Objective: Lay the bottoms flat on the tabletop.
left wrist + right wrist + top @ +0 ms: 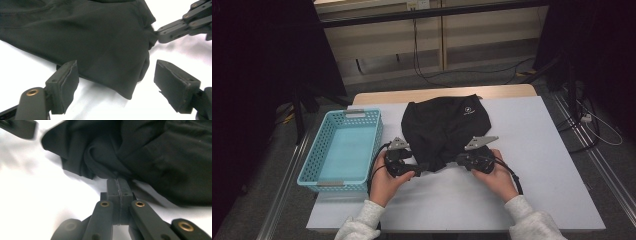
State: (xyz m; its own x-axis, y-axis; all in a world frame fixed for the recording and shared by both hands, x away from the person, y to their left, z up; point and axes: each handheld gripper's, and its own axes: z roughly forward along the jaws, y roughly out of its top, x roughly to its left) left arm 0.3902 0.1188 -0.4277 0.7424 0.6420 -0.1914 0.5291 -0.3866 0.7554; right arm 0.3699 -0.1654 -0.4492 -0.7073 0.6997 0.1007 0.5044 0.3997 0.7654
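Observation:
A black garment (444, 125) with a small white logo lies bunched on the white tabletop (532, 150). My right gripper (457, 160) is shut, its pads pinching the garment's near edge (105, 170); the shut jaws (118, 182) meet right at the fabric. The left gripper view also shows that right gripper (160, 36), gripping the cloth at the upper right. My left gripper (419, 170) stands open just left of it. A hanging corner of the garment (100, 37) lies between its two pads (67, 82) without touching them.
A light blue plastic basket (314, 150) stands empty at the table's left edge, close to my left hand. Bare white tabletop stretches to the right and in front of the garment. Cables run across the floor beyond the table.

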